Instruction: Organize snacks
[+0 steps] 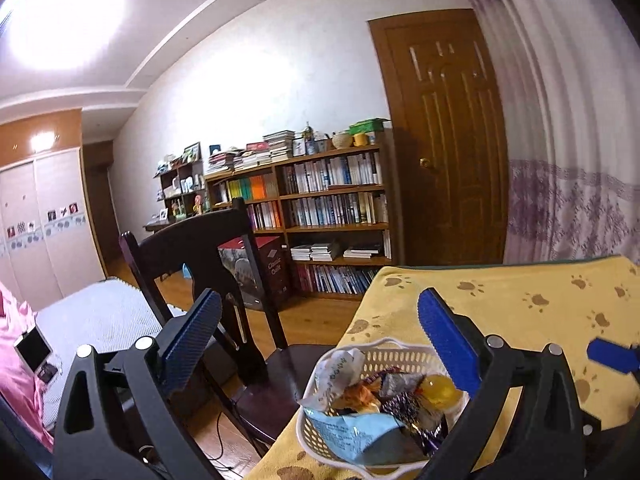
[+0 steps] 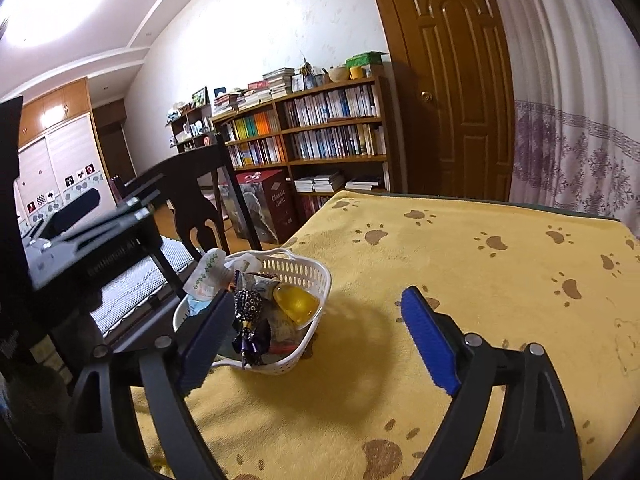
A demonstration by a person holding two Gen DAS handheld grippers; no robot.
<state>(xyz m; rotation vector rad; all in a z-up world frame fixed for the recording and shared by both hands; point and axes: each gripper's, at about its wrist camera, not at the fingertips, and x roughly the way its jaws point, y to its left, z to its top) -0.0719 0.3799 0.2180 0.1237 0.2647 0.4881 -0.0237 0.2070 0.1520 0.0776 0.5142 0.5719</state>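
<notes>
A white slotted basket (image 1: 400,354) sits at the near left corner of the yellow paw-print cloth (image 1: 520,312). It holds several snacks: a light blue packet (image 1: 352,432), a white packet (image 1: 336,372), a purple foil candy (image 1: 400,404) and a clear yellow jelly cup (image 1: 438,390). My left gripper (image 1: 320,296) is open above the basket, holding nothing. In the right wrist view the basket (image 2: 296,268) lies just ahead to the left, with the jelly cup (image 2: 296,300) and purple candy (image 2: 248,304) showing. My right gripper (image 2: 316,298) is open and empty over the cloth.
A dark wooden chair (image 1: 192,248) stands against the table's left side. Beyond it are a bed (image 1: 100,316), a bookshelf (image 1: 332,208) and a brown door (image 1: 452,140). A curtain (image 2: 572,152) hangs behind the table. Bare cloth (image 2: 480,264) stretches to the right of the basket.
</notes>
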